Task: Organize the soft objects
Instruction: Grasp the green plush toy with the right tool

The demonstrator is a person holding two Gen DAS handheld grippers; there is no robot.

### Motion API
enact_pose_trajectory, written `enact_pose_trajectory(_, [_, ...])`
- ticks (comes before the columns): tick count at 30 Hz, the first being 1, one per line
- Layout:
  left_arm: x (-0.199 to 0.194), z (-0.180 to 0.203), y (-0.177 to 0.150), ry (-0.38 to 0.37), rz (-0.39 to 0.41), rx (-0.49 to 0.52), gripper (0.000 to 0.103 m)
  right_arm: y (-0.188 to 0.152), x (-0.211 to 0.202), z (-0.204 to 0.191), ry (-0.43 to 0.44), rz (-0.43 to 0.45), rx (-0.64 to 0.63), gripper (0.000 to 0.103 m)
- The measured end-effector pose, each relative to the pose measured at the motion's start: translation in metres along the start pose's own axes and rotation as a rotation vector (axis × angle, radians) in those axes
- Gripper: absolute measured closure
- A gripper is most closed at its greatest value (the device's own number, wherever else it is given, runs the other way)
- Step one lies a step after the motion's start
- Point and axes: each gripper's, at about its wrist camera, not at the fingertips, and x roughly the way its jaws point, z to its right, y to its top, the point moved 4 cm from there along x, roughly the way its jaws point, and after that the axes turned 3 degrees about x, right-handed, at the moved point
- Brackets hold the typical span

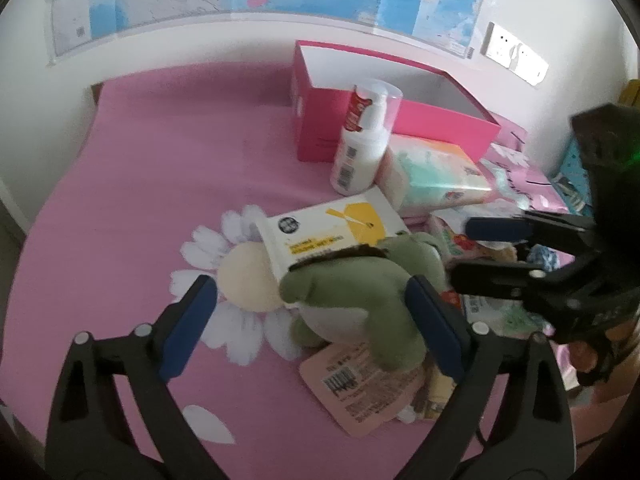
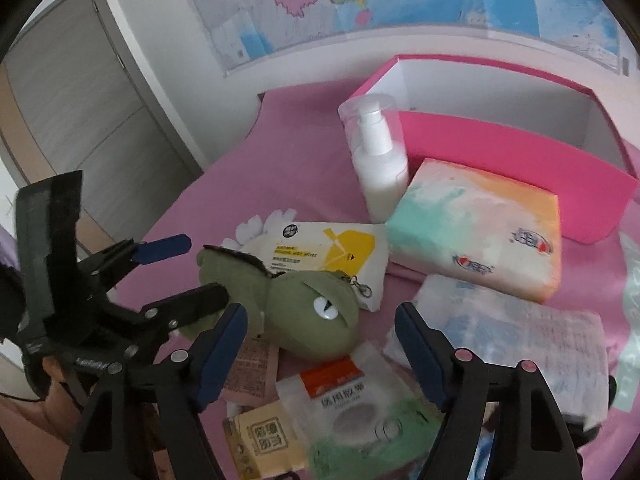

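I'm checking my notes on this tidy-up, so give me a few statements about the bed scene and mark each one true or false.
1. The left gripper is open around the green plush toy. True.
2. The pink box holds the pump bottle. False: the bottle stands outside, in front of it.
3. The right gripper is shut on the tissue pack. False: it is open, holding nothing.
4. The wet wipes pack lies behind the toy. True.

One green plush dinosaur, one white pump bottle, one open pink cardboard box, two wrapped tissue packs, several flat sachets
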Motion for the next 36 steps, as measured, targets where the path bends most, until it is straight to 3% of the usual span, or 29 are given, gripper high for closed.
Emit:
enact_pose_trajectory(6, [0.003, 0.007, -0.002, -0.104, -0.029, 0.033, 0.012, 0.007, 0.023, 0.002, 0.071, -0.068, 0.031, 0.025])
enact_pose_trajectory(10, [0.005, 0.014, -0.004, -0.137, -0.045, 0.057, 0.025, 0.008, 0.028, 0.008, 0.120, -0.087, 0.057, 0.025])
enact_pose_trajectory(16, [0.001, 0.015, -0.006, -0.142, -0.067, 0.069, 0.034, 0.007, 0.033, 0.009, 0.181, -0.107, 0.081, 0.036])
enact_pose_trajectory(18, [-0.001, 0.013, -0.006, -0.133, -0.071, 0.067, 0.042, 0.006, 0.032, 0.013, 0.210, -0.122, 0.092, 0.037])
enact_pose_trajectory(21, [-0.002, 0.009, -0.006, -0.154, -0.088, 0.050, 0.045, 0.006, 0.031, 0.024, 0.204, -0.126, 0.128, 0.055])
enact_pose_trajectory(23, [-0.002, 0.011, -0.007, -0.144, -0.089, 0.062, 0.045, 0.005, 0.031, 0.025, 0.223, -0.130, 0.135, 0.055])
enact_pose_trajectory(26, [-0.003, 0.015, -0.007, -0.128, -0.089, 0.074, 0.045, 0.004, 0.032, 0.015, 0.180, -0.125, 0.084, 0.051])
enact_pose_trajectory(31, [-0.023, 0.018, 0.000, -0.146, -0.032, 0.071, 0.046, 0.002, 0.029, 0.004, 0.147, -0.083, 0.036, 0.055])
enact_pose_trajectory(36, [-0.056, 0.029, 0.019, -0.175, 0.068, 0.107, 0.046, 0.006, -0.001, -0.009, 0.126, -0.007, 0.002, 0.056])
